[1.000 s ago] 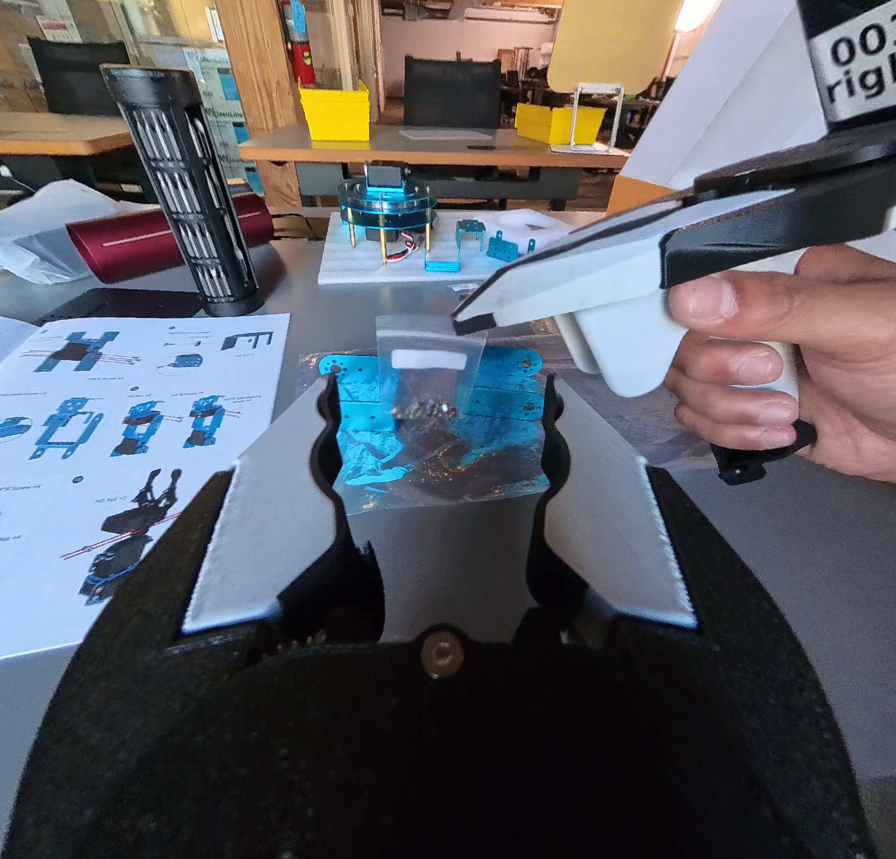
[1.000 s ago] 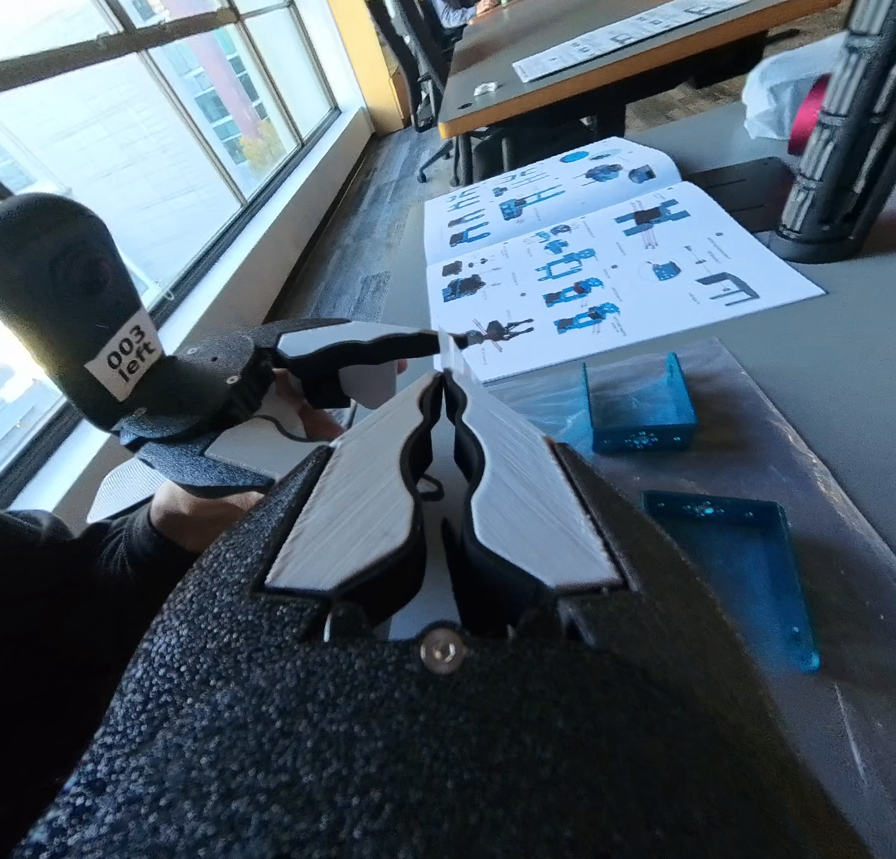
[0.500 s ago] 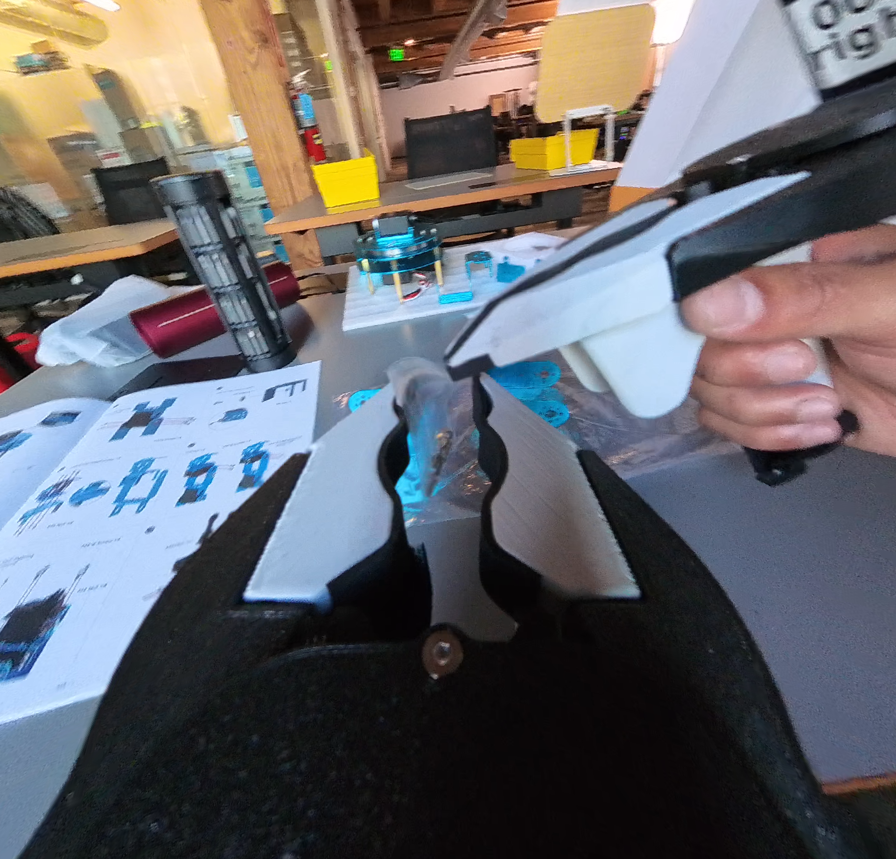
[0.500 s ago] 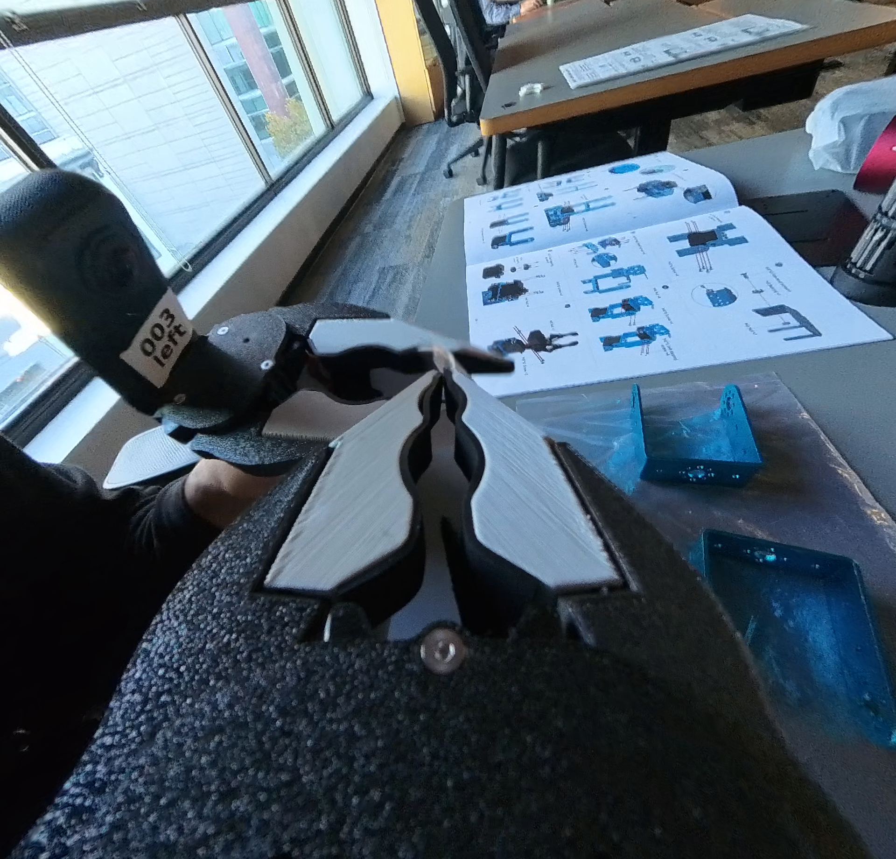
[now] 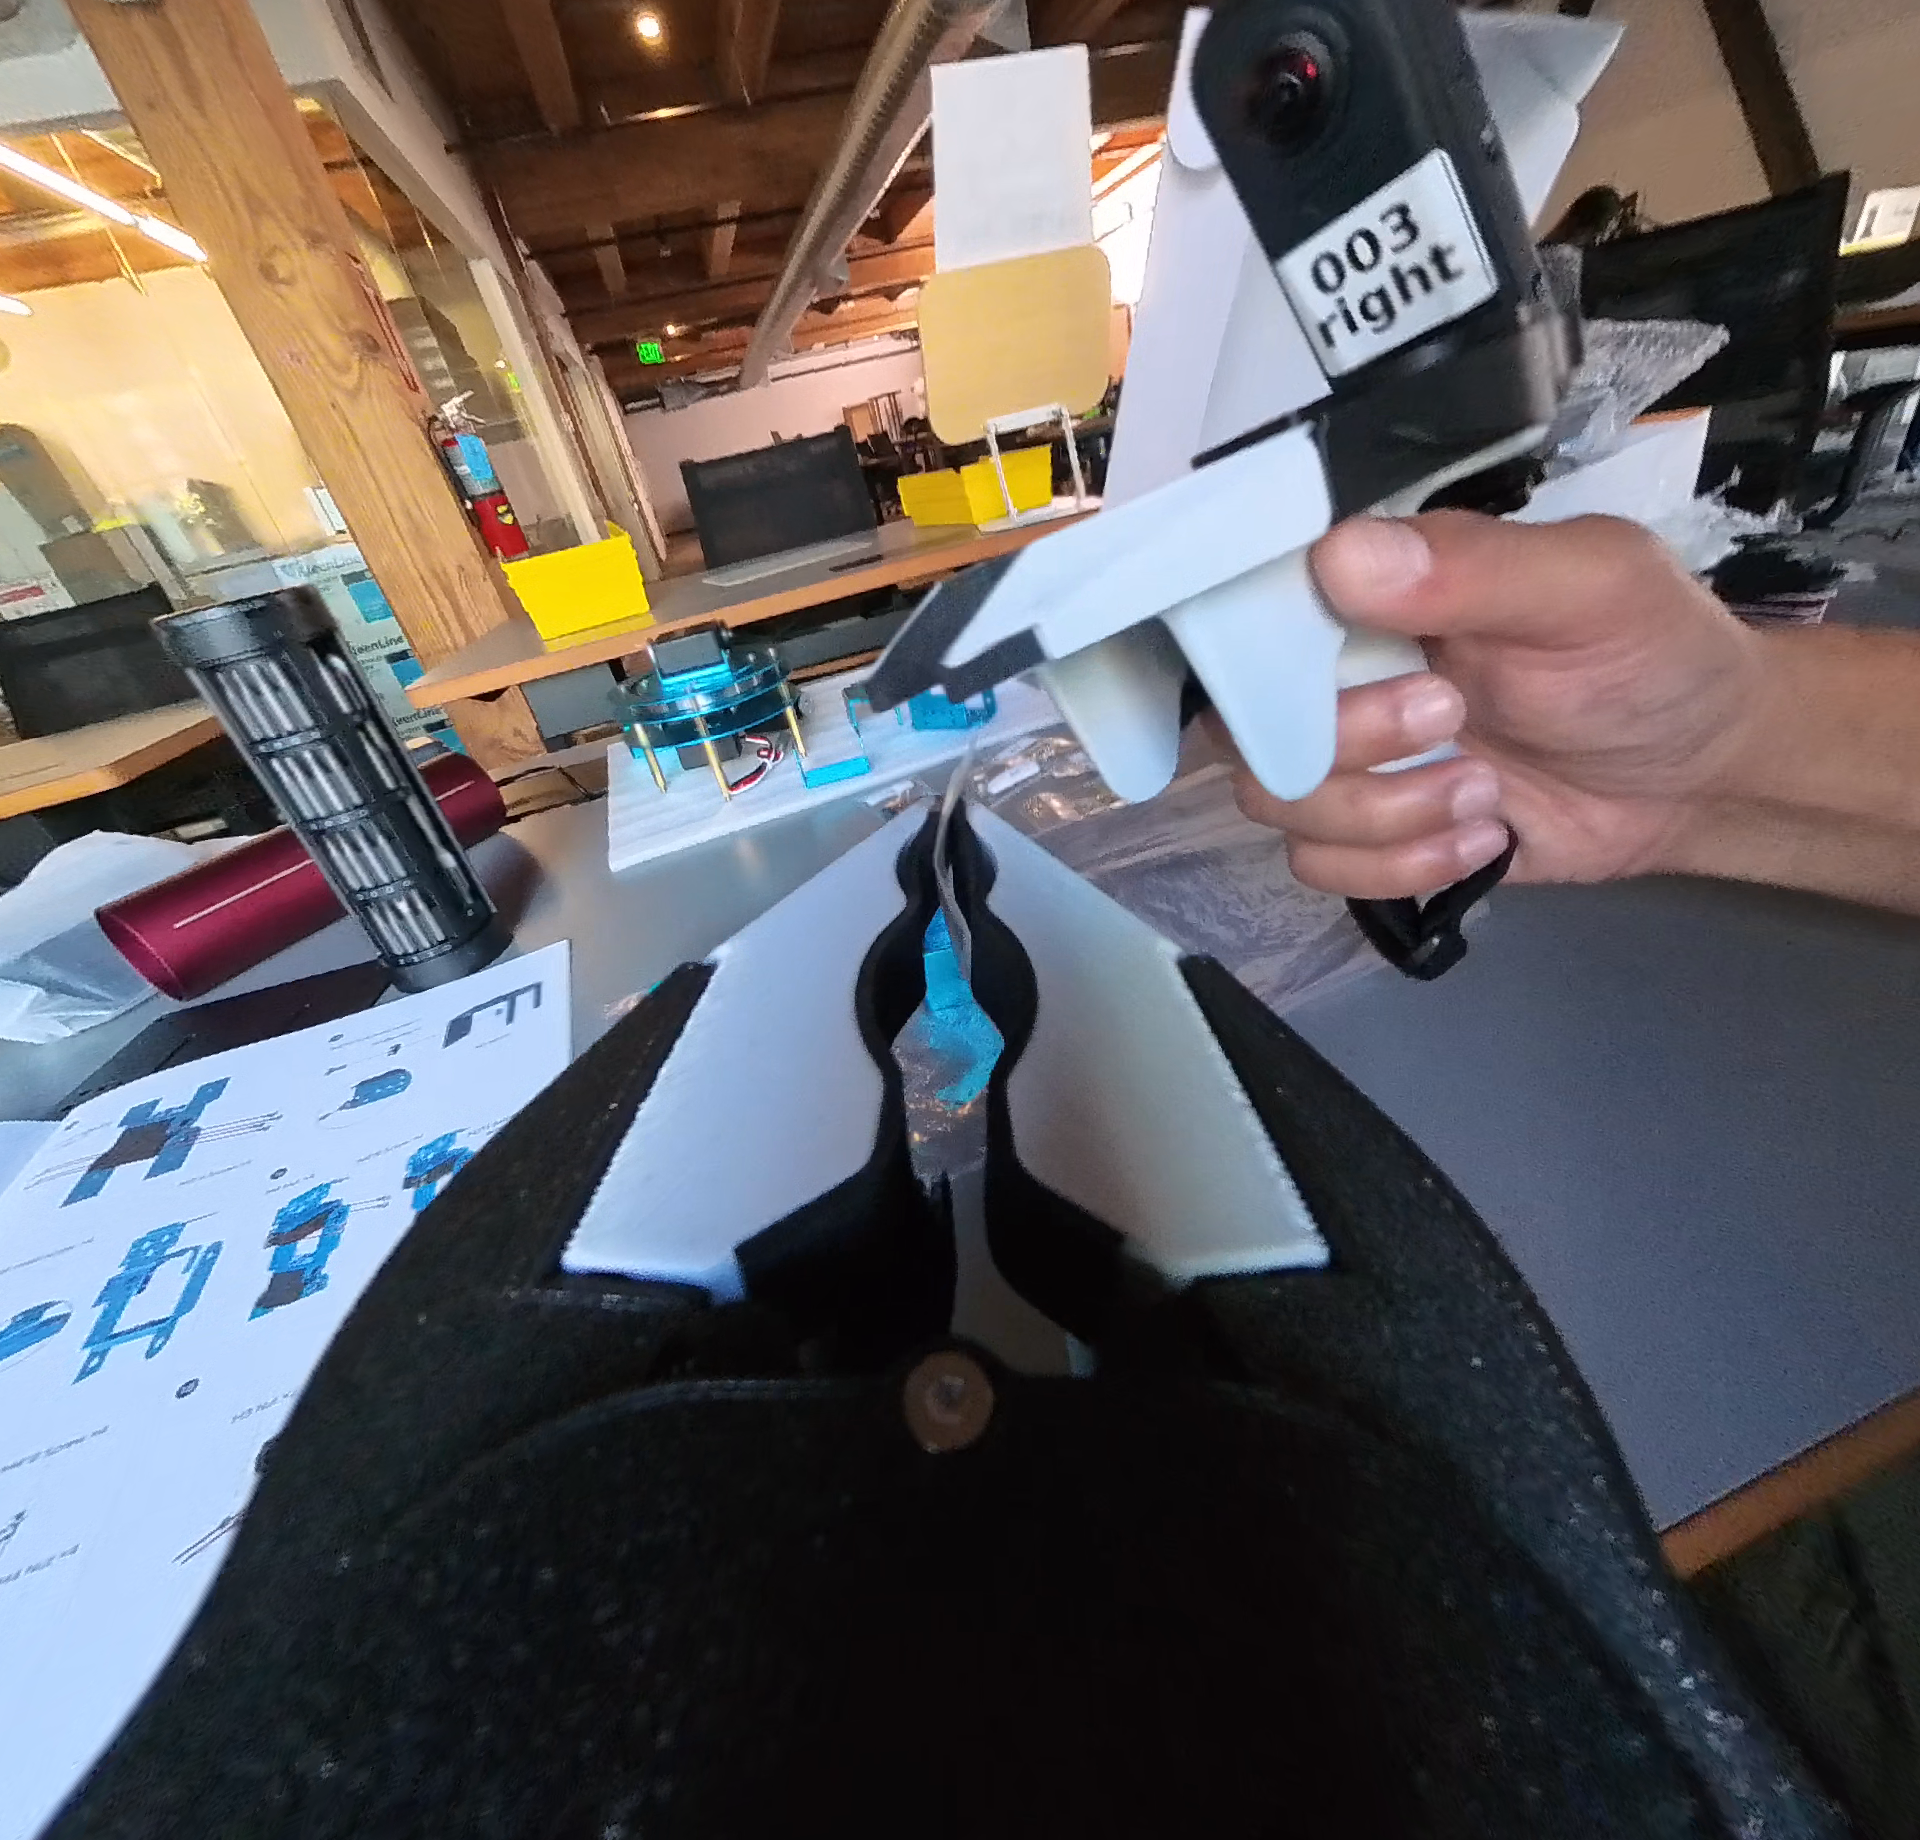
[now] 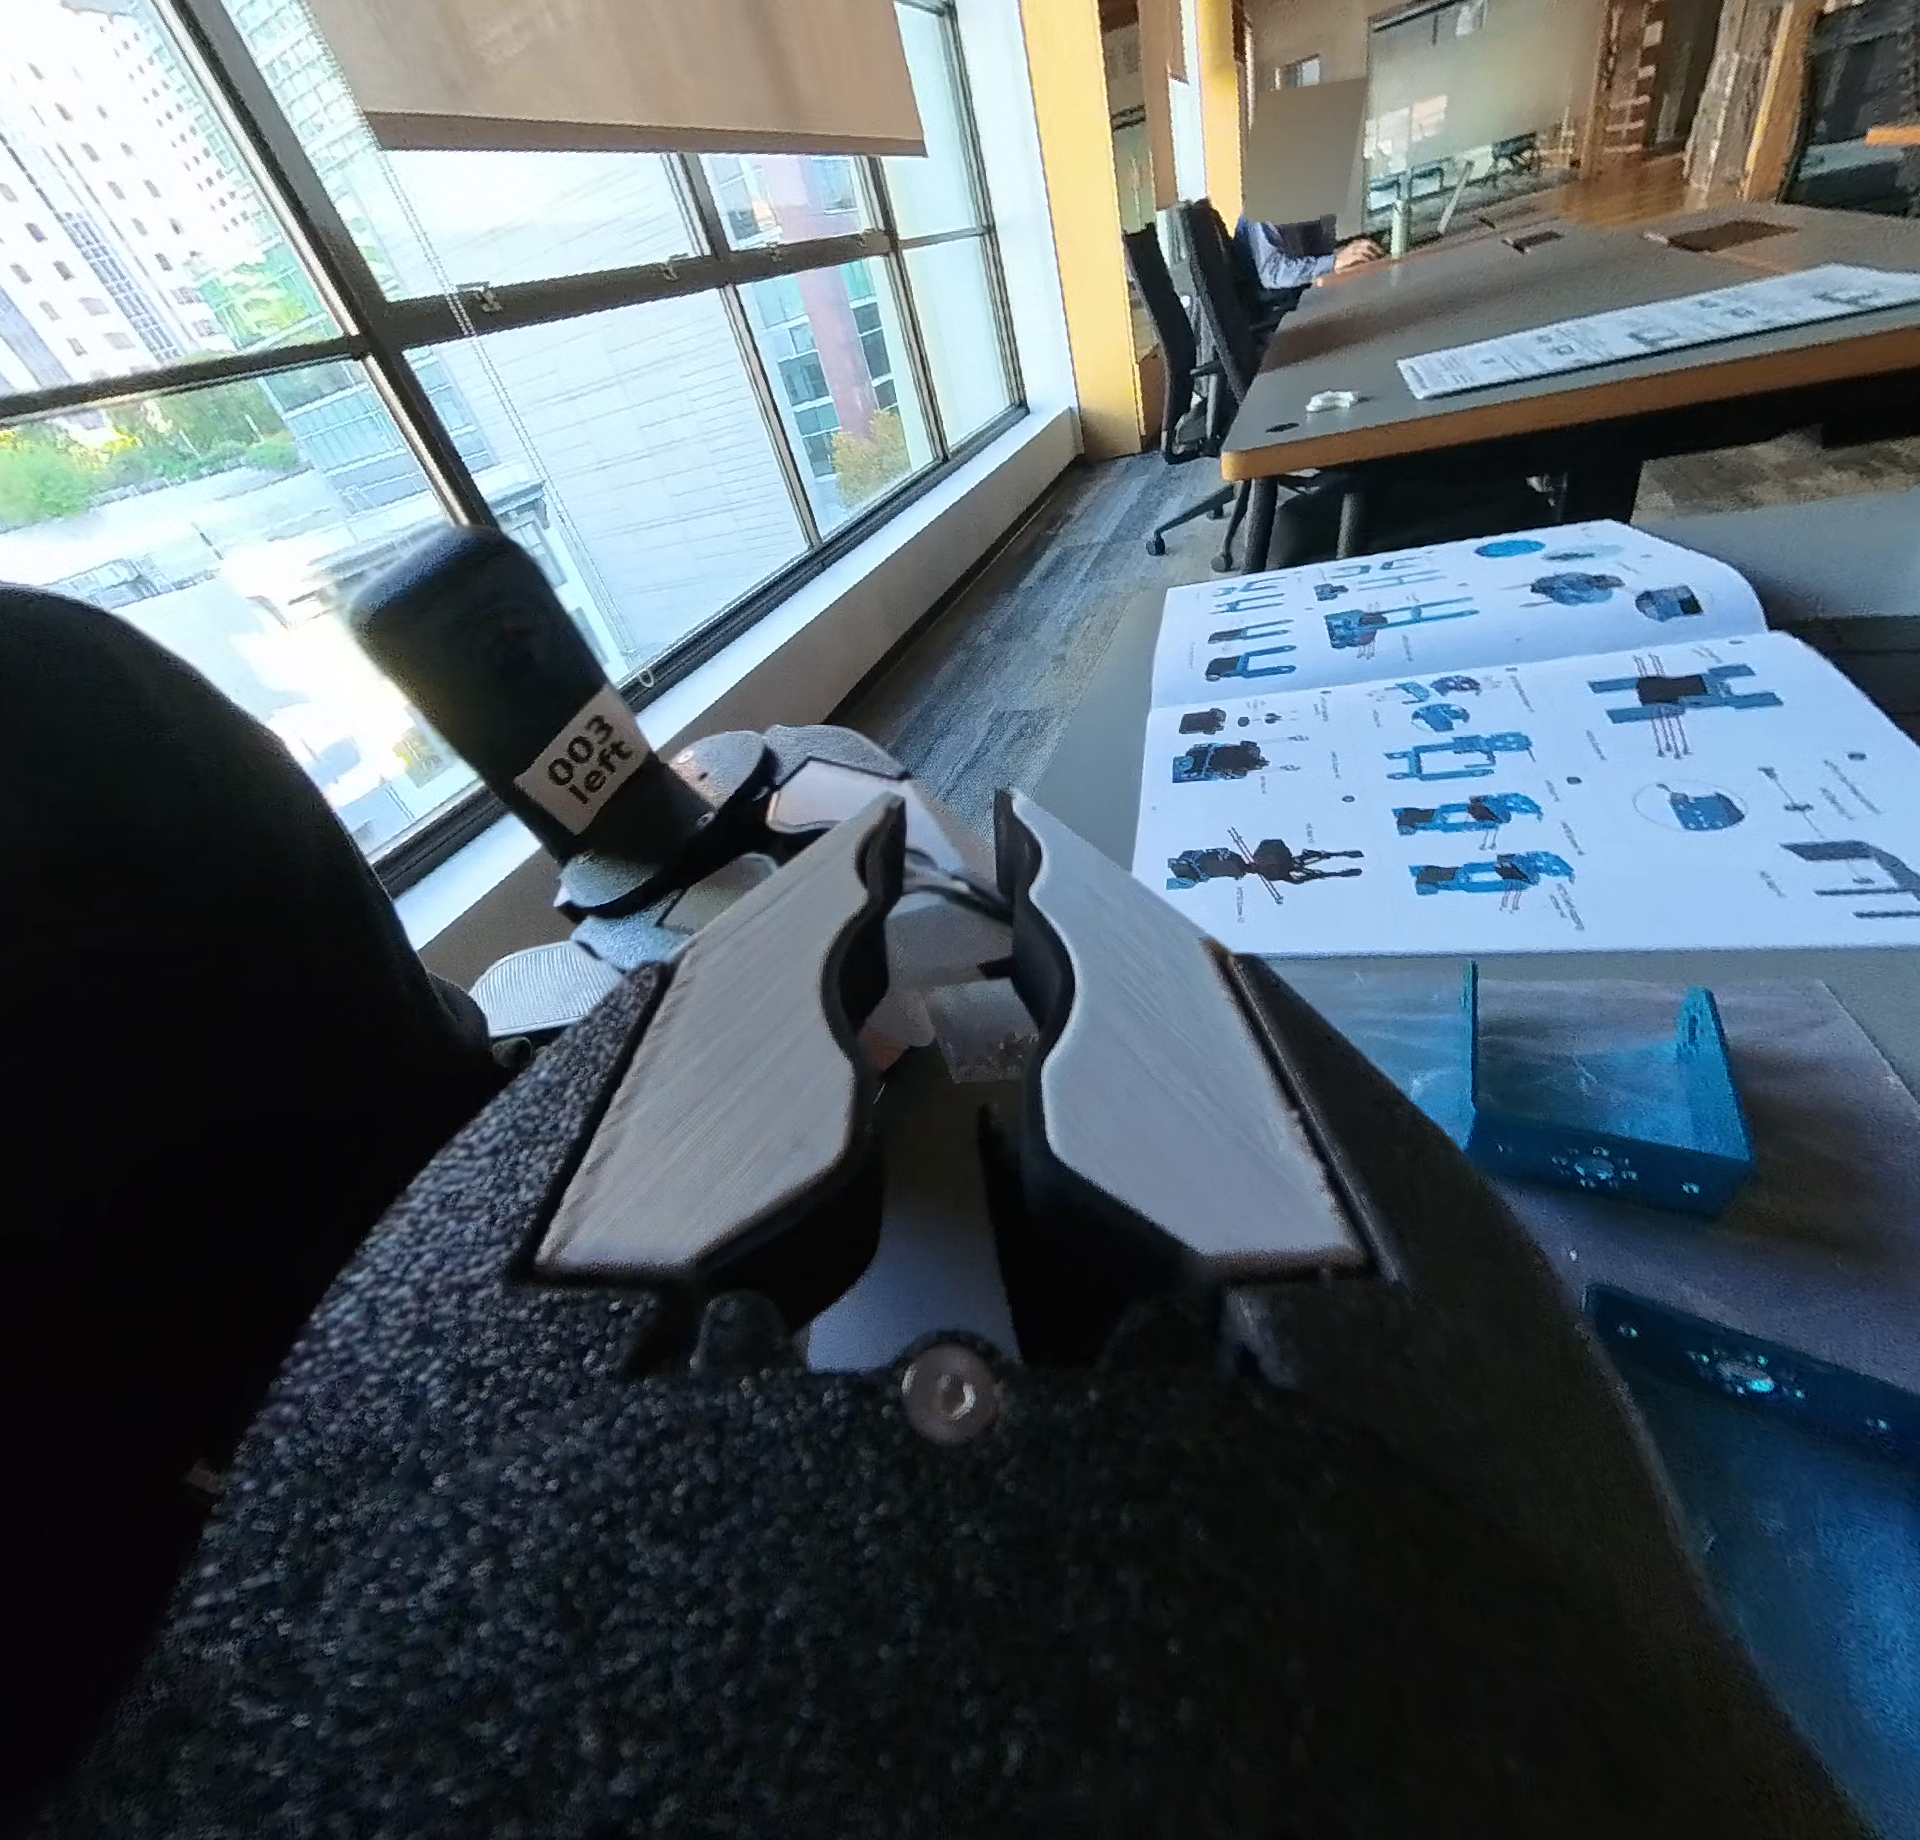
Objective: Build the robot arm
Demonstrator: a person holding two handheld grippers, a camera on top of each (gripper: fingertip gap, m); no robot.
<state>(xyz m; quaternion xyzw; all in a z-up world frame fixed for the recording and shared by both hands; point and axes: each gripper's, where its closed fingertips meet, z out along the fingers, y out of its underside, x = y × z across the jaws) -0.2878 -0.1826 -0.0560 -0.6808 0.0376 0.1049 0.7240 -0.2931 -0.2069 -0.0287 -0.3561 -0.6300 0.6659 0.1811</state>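
Whereas a second ago the left claw (image 5: 945,824) stood wide apart, in the left wrist view it now pinches the small clear bag (image 5: 951,881) edge-on above the surface (image 5: 1558,1115). In the right wrist view, the right claw (image 6: 951,834), clamped on that bag before, has parted and holds nothing, the screw-speckled bag (image 6: 982,1047) showing between its fingers.

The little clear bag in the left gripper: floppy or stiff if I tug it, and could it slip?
Probably floppy: the bag is thin film, creased edge-on between the left gripper's shut fingers. Likely bottom-heavy, since small metal bits sit loose low in it, so it may swing. Glossy film could slip from a light pinch.
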